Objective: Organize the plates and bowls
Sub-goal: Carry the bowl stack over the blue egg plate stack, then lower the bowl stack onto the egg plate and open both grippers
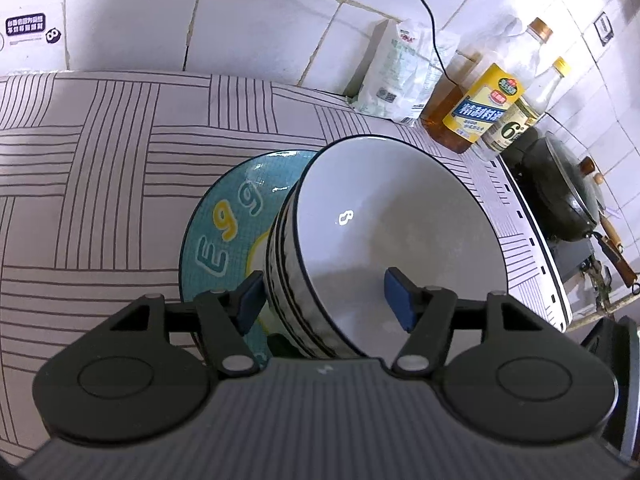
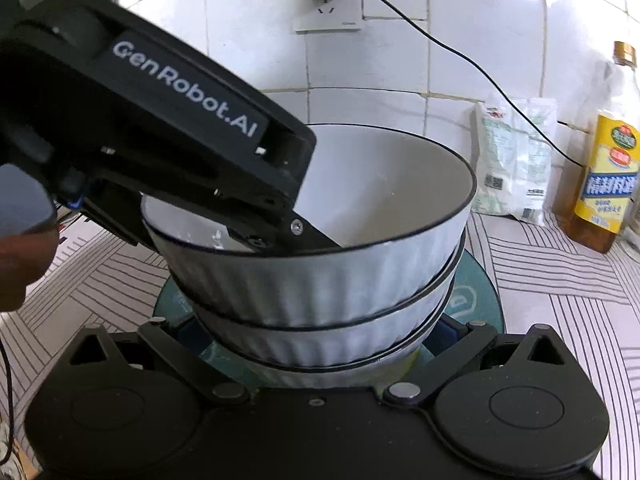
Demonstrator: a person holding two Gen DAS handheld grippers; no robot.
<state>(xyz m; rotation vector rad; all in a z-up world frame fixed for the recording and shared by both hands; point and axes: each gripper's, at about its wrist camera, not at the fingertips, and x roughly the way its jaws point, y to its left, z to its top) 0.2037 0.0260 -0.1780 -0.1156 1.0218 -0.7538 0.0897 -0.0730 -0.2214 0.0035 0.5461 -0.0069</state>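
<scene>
A stack of white ribbed bowls (image 1: 400, 232) with dark rims stands on a teal plate (image 1: 228, 224) marked "Egg". My left gripper (image 1: 324, 300) is open, its blue pads either side of the stack's near wall, one pad (image 1: 400, 304) inside the top bowl, the other outside. In the right wrist view the stack (image 2: 320, 280) sits on the teal plate (image 2: 476, 300). My right gripper (image 2: 316, 332) is open and straddles the lower bowls without visibly pressing them. The left gripper's body (image 2: 168, 128) reaches over the top bowl's rim from the left.
The counter has a striped cloth (image 1: 100, 160). A white bag (image 1: 404, 72), an oil bottle (image 1: 480, 100) and a vinegar bottle (image 1: 516, 120) stand against the tiled wall. A dark wok (image 1: 564, 192) sits on a stove at right. A black cable (image 2: 460, 56) hangs from a wall socket.
</scene>
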